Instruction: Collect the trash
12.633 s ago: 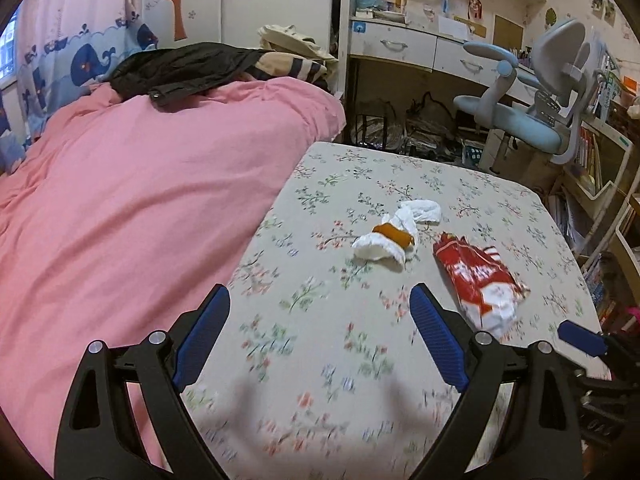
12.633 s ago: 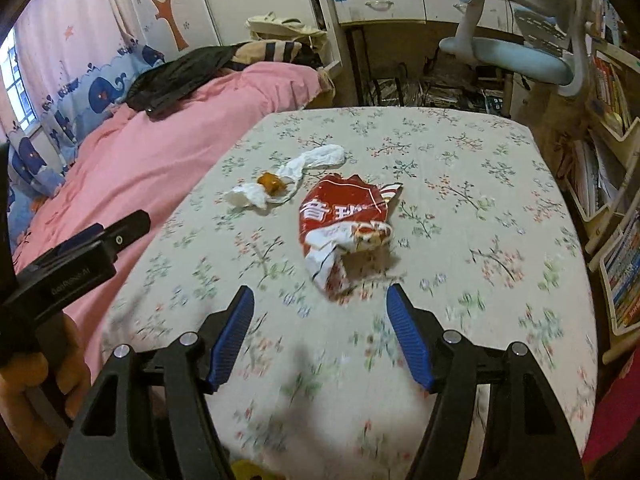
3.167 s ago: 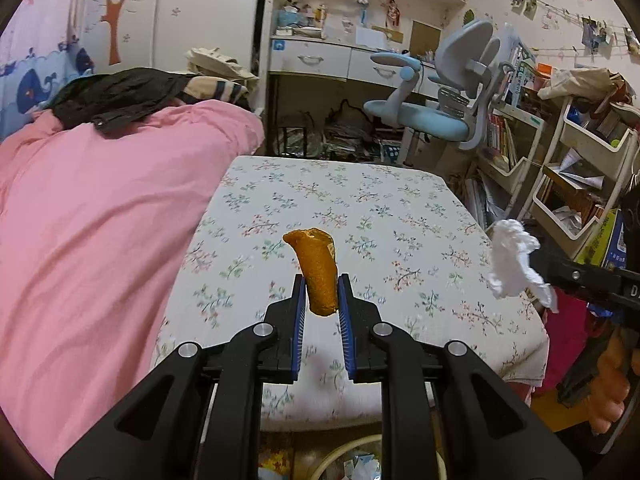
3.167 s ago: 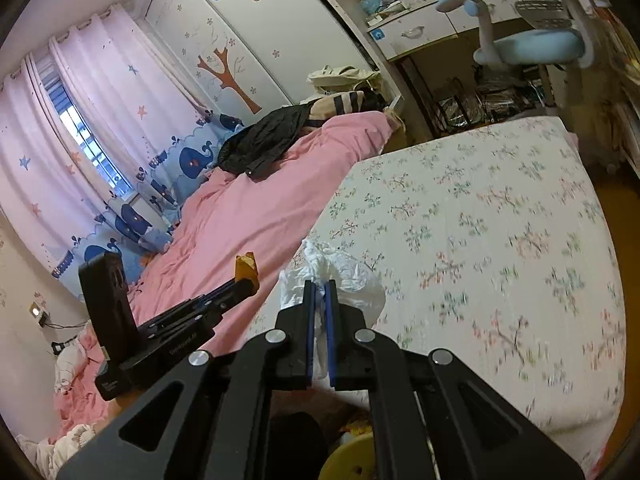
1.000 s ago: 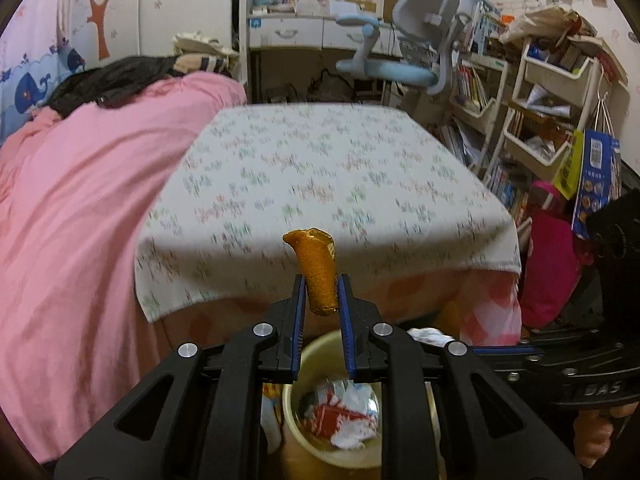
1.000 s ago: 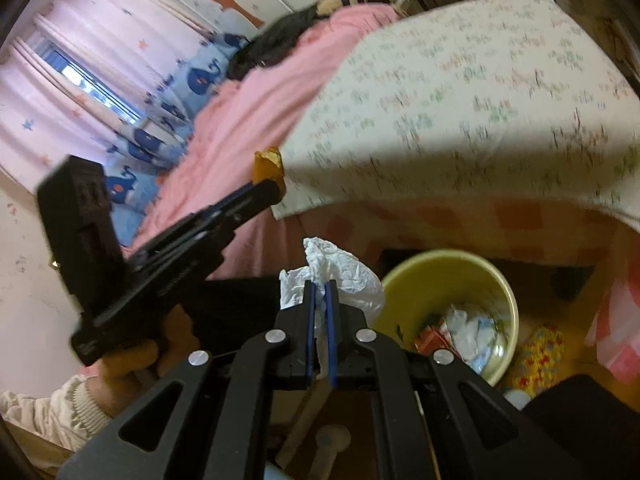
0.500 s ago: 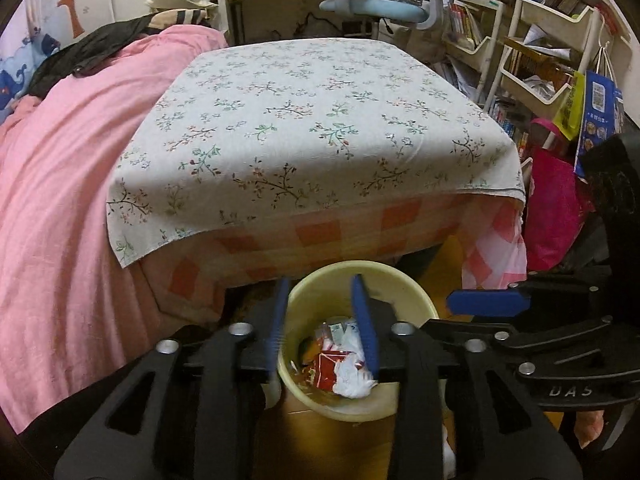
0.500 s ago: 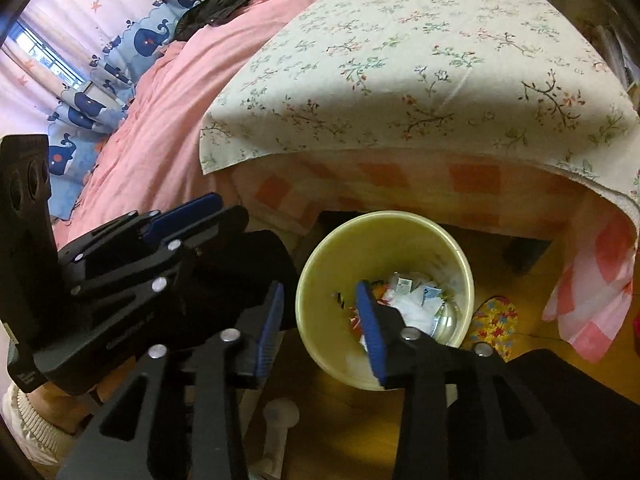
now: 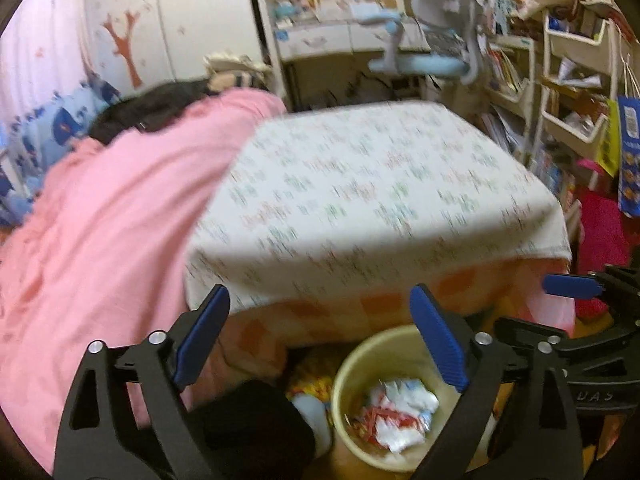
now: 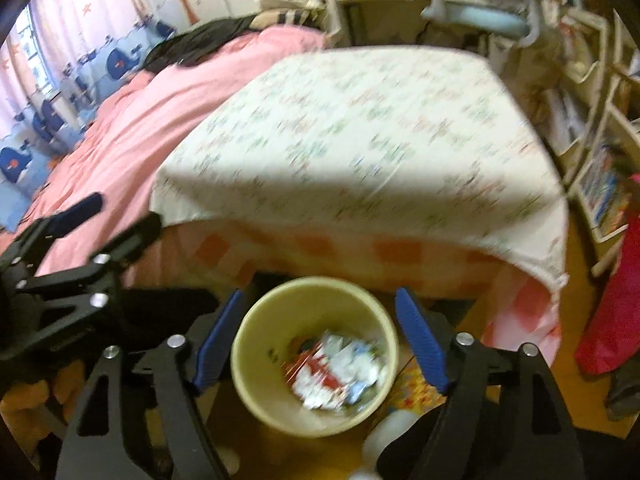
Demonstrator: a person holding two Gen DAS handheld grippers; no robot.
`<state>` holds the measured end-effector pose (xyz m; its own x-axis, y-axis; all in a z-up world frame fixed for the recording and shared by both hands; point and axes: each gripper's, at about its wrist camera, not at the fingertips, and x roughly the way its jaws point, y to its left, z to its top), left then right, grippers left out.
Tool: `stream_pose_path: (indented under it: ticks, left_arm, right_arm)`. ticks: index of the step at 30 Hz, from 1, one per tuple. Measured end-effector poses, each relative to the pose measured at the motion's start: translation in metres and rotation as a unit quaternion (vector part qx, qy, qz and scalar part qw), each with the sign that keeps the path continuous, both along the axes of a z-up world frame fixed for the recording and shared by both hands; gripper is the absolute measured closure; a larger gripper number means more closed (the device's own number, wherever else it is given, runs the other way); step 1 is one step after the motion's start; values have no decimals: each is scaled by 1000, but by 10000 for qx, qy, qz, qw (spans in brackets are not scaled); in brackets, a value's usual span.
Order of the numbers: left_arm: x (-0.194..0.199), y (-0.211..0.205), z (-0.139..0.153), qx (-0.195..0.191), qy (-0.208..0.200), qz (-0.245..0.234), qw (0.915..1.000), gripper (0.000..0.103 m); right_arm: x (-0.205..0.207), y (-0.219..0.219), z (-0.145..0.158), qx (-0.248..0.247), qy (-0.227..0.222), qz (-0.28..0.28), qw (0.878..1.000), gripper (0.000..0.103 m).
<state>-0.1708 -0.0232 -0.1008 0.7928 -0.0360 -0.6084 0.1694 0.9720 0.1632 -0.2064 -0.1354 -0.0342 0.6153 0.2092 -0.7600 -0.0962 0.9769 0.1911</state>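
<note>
Both views are blurred, yet the main things read clearly. The left gripper (image 9: 320, 336) has its jaws spread wide with nothing between them, and the right gripper (image 10: 320, 338) likewise has its jaws wide and holds nothing. A pale yellow bin (image 10: 256, 392) stands on the wooden floor (image 10: 280, 456) just in front of the desk (image 10: 360, 128), partly under the hanging edge of the flowered cloth (image 9: 360, 184) that covers the desk top. The trash (image 10: 336, 372), a heap of white crumpled paper and a red and white wrapper, lies inside the bin at its bottom. In the right wrist view the bin sits between the two blue-padded fingers (image 10: 420, 340), below them; in the left wrist view the bin (image 9: 360, 360) appears low and to the right, with the trash (image 9: 396, 412) showing in it. The right gripper (image 9: 572, 285) shows at the right edge of the left wrist view, and the left gripper (image 10: 86, 216) at the left edge of the other. A bed with a pink blanket (image 9: 100, 220) lies to the left of the desk, touching it, and a light blue chair (image 9: 432, 56) stands beyond.
</note>
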Motion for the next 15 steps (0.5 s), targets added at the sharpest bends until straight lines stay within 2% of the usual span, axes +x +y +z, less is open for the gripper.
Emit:
stream_pose_path:
  ticks: [6,15]
  left_arm:
    - [16,5,34,-180,-537,303,9979,8]
    - [75,8,80,-374,-1100,543,9917,8]
  right_arm:
    - [12,-2,27,-358,-687,-415,9961,16]
    - [57,-3,78,-762,-1769,-747,9784,8]
